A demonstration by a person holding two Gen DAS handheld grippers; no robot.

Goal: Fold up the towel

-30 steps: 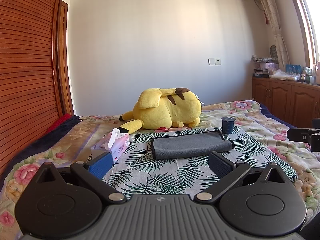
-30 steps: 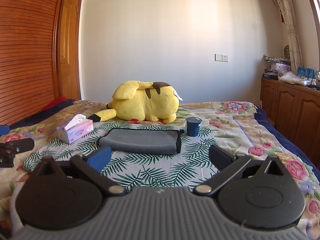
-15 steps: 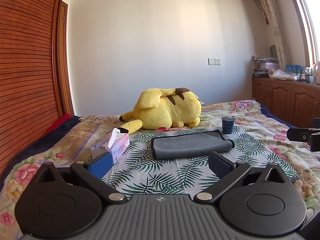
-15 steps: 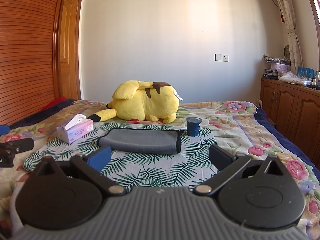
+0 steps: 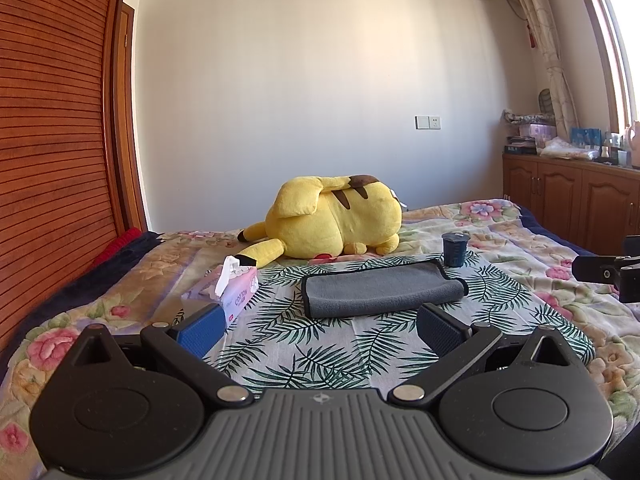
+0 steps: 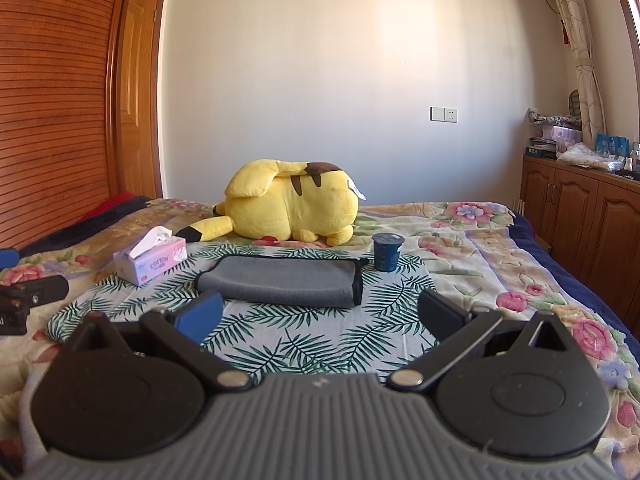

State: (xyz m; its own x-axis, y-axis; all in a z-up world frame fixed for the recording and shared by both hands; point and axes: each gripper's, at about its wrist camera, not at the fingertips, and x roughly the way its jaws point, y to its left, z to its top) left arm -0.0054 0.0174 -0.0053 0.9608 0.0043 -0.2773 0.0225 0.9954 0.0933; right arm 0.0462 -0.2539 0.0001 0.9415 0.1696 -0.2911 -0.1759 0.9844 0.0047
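A grey towel lies folded into a long flat rectangle on a palm-leaf cloth on the bed. It also shows in the right wrist view. My left gripper is open and empty, a short way in front of the towel's near edge. My right gripper is open and empty, also just short of the towel. Each gripper shows at the edge of the other's view, the right one and the left one.
A yellow plush toy lies behind the towel. A pink tissue box sits to its left and a dark blue cup at its far right corner. Wooden cabinets line the right wall, a wooden wardrobe the left.
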